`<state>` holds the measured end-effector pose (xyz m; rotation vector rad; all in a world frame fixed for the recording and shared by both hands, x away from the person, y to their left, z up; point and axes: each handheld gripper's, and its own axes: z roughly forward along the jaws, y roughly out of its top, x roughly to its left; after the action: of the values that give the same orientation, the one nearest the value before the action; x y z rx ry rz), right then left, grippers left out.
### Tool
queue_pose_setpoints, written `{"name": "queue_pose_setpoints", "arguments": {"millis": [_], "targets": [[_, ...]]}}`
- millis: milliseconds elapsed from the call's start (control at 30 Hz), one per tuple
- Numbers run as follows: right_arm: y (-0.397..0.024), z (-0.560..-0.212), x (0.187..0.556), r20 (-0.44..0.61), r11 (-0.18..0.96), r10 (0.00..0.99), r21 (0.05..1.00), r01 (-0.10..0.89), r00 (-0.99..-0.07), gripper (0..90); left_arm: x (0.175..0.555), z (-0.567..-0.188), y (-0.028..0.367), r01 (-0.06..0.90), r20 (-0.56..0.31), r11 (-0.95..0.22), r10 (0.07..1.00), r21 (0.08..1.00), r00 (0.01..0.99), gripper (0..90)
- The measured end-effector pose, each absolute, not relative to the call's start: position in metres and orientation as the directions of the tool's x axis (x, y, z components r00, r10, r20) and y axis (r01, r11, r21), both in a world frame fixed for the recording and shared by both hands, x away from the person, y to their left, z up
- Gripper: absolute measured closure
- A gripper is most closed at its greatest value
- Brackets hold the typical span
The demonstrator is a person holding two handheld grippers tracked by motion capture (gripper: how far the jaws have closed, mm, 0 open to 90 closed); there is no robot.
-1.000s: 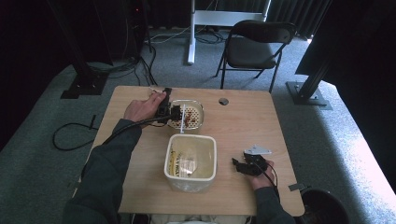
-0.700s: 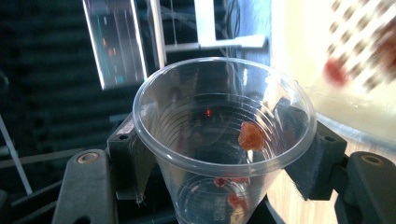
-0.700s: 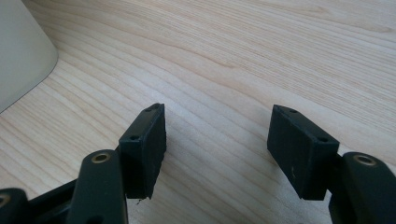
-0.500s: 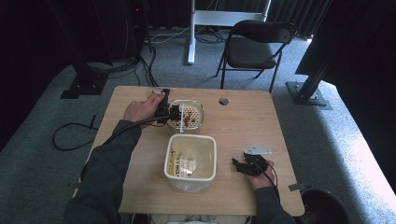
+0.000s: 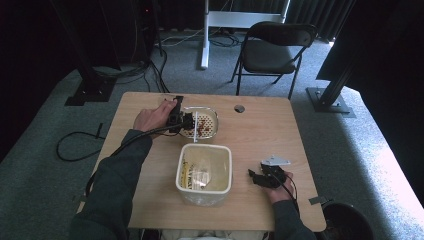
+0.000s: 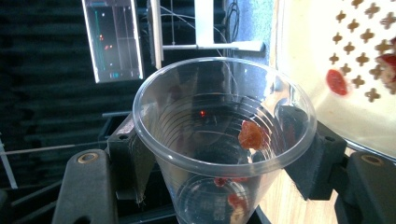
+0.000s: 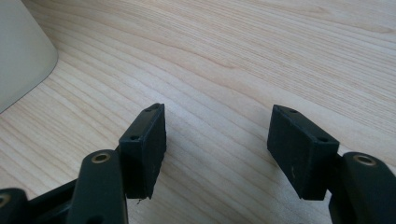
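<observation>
The left hand-held gripper [image 6: 219,168] squeezes a cup [image 6: 224,140] tipped at the strainer [image 5: 200,124], far left on the desk [image 5: 280,135]. Squeeze harder and it may crack — red bits [image 6: 251,135] spill. The right hand-held gripper [image 7: 217,149] gapes, holding nothing.

Right of the tub [image 5: 204,172] you have bare worktop [image 5: 260,135] to pass; behind the tub, the colander [image 5: 201,124] blocks your way, close to it.
</observation>
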<state>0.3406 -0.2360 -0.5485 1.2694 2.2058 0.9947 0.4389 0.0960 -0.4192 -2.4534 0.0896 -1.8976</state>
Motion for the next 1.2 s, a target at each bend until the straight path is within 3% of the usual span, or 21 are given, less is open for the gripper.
{"name": "queue_pose_setpoints", "arguments": {"millis": [233, 600, 1200], "targets": [[-0.236, -0.548, 0.341, 0.003, 0.333, 0.863, 0.748, 0.574, -0.504, 36.6, 0.44, -0.416, 0.095, -0.018, 0.963, -1.0, -0.026, -0.022, 0.267, 33.6], [-0.236, -0.548, 0.341, 0.003, 0.333, 0.863, 0.748, 0.574, -0.505, 36.6, 0.441, -0.4, 0.1, -0.008, 0.938, -0.99, 0.132, 0.142, 0.322, 33.6], [-0.236, -0.548, 0.341, 0.004, 0.333, 0.863, 0.748, 0.574, -0.505, 36.6, 0.448, -0.375, 0.115, 0.025, 0.75, -0.885, 0.409, 0.465, 0.52, 33.6]]}}
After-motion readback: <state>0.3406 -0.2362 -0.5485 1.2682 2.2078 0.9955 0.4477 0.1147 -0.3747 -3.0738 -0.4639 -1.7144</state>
